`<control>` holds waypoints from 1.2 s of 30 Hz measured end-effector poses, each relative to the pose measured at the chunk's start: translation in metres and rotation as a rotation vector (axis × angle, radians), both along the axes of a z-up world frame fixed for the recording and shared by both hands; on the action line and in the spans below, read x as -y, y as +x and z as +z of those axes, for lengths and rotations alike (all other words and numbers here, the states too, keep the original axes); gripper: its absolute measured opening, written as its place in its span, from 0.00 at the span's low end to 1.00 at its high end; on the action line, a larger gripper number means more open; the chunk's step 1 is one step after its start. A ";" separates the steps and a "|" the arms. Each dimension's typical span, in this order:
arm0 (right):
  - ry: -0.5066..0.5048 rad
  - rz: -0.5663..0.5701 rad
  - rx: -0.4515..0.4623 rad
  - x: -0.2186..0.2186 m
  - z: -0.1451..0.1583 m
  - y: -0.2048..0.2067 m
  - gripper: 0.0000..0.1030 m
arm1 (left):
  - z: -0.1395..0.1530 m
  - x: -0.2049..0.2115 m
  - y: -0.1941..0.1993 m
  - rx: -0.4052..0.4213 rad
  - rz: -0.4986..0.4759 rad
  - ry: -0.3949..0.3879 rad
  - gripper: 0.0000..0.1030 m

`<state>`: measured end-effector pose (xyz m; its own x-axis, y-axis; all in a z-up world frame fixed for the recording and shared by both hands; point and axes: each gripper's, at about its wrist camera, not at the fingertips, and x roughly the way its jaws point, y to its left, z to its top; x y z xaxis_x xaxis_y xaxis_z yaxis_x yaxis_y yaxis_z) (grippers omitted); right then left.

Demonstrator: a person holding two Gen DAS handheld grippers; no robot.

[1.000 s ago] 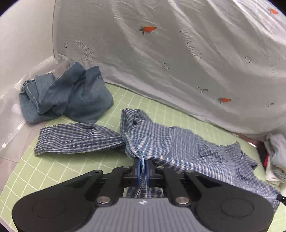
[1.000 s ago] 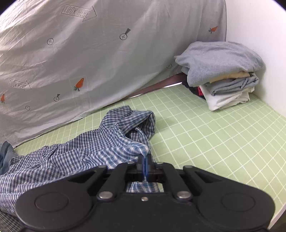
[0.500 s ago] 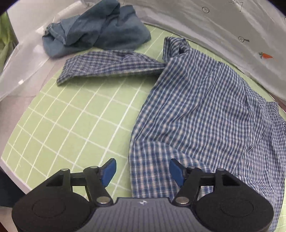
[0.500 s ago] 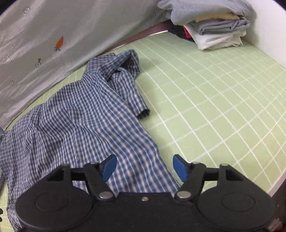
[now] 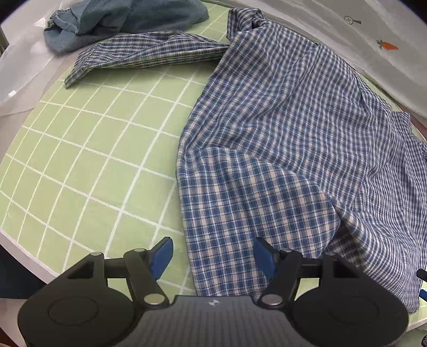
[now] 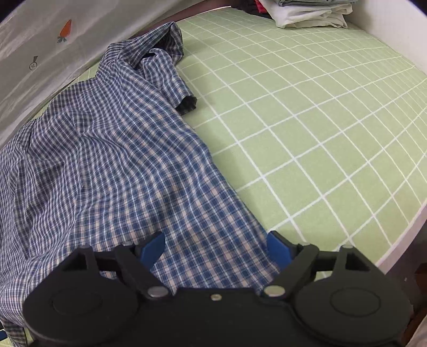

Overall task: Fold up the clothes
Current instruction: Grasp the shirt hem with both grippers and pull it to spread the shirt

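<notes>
**Both claws apart over the checked shirt**

While your left gripper (image 5: 212,252) hangs over the near hem of the shirt (image 5: 280,149), its blue pads stand apart and press on nothing. The left pad sits above bare mat (image 5: 88,149); the right pad sits above the checked cloth, so the shirt's side edge runs between them. Your right gripper (image 6: 214,247) is opening at this moment; cloth lies under the gap between its pads, but neither pad clamps it. Its right pad stands at the shirt's other side edge, where cloth meets the green grid.

Beyond the claws, the shirt lies spread on the mat, back panel up, rumpled in broad folds. In the left wrist view one sleeve (image 5: 144,53) stretches flat away from the body toward the left. In the right wrist view the other sleeve (image 6: 170,77) is bunched and folded back against the body, cuff opening facing the bare mat.

Farther off, a crumpled denim garment (image 5: 125,21) lies just past the flat sleeve. At the opposite far corner a stack of folded clothes (image 6: 309,13) rests against the wall. A pale sheet printed with carrots (image 6: 40,48) hangs behind the mat.
</notes>
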<state>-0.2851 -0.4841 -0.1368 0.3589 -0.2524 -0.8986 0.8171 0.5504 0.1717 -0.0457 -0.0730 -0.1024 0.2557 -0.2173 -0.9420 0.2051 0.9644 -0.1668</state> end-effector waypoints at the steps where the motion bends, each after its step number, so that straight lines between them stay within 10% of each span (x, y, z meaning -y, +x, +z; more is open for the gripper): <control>1: -0.001 0.005 0.000 -0.001 0.000 -0.001 0.82 | 0.000 0.001 -0.001 0.000 -0.012 -0.003 0.65; 6: -0.030 0.085 -0.014 -0.008 0.003 0.002 0.69 | -0.005 0.004 -0.004 -0.030 -0.023 -0.021 0.55; 11: -0.101 0.189 -0.081 -0.018 0.005 0.007 0.30 | -0.009 0.009 -0.009 -0.028 -0.032 -0.018 0.38; 16: -0.108 0.213 -0.062 -0.021 0.007 0.005 0.08 | -0.010 0.003 -0.009 -0.010 -0.014 -0.014 0.00; 32: -0.119 0.103 0.158 -0.014 0.111 -0.035 0.02 | 0.072 -0.059 -0.006 0.123 0.164 -0.064 0.00; 36: -0.118 0.136 0.051 -0.010 0.086 -0.018 0.03 | 0.066 -0.048 0.000 0.117 0.150 -0.028 0.02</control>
